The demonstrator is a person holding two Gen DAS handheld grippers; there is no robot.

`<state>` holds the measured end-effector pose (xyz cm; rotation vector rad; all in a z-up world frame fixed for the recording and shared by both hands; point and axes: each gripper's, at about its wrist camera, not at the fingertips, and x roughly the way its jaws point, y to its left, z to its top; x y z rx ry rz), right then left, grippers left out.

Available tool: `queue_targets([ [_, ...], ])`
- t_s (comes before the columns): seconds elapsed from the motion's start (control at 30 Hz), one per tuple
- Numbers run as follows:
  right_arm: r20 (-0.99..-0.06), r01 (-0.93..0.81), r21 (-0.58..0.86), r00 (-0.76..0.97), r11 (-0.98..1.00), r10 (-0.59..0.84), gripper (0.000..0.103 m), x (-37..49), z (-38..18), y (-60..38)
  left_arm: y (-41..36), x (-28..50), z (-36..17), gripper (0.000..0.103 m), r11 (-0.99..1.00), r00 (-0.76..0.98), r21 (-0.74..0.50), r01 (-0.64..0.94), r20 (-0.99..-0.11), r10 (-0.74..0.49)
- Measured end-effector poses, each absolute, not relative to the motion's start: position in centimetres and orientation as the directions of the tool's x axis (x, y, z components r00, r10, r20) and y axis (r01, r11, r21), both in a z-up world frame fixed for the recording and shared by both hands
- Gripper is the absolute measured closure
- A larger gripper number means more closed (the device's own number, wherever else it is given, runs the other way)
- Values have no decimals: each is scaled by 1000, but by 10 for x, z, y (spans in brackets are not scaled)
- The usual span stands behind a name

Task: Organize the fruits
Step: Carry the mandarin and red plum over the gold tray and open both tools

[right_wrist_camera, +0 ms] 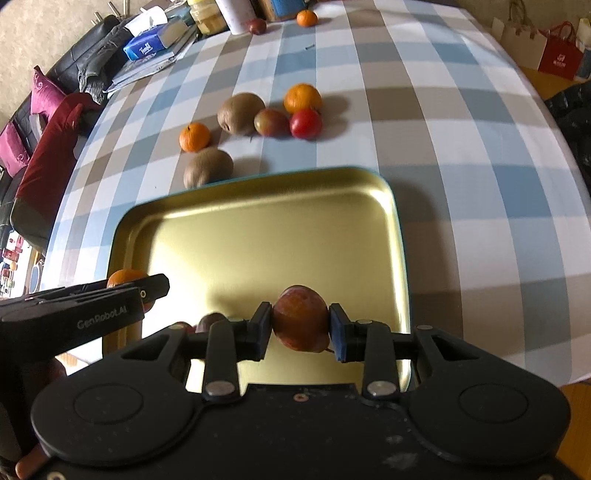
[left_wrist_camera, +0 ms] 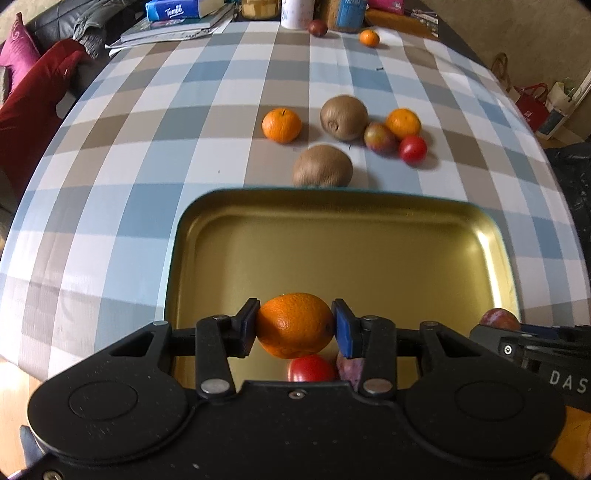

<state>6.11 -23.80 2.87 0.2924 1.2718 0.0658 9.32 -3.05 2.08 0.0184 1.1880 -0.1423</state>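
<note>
My left gripper (left_wrist_camera: 295,326) is shut on an orange mandarin (left_wrist_camera: 293,325) over the near end of a gold tray (left_wrist_camera: 332,251). Under it in the tray lie a red tomato (left_wrist_camera: 310,368) and a purple plum (left_wrist_camera: 349,367). My right gripper (right_wrist_camera: 300,326) is shut on a reddish plum (right_wrist_camera: 301,317) above the tray's (right_wrist_camera: 258,236) near right part. Beyond the tray lie two kiwis (left_wrist_camera: 322,166) (left_wrist_camera: 343,117), two mandarins (left_wrist_camera: 281,124) (left_wrist_camera: 402,122), a plum (left_wrist_camera: 378,137) and a tomato (left_wrist_camera: 412,148).
The checkered tablecloth (left_wrist_camera: 147,184) covers the table. At the far end stand a tissue pack (left_wrist_camera: 173,10), papers, a jar, a white cup, one more mandarin (left_wrist_camera: 369,38) and a dark plum (left_wrist_camera: 317,27). A red cushion (left_wrist_camera: 33,110) lies off the left edge.
</note>
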Motion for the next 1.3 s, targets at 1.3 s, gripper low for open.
queue_targets([
  [1.3,-949,111,265,205,958,239,68,64,8,-237,-30,94,6,48,994,343,-51,99,-936,-82],
])
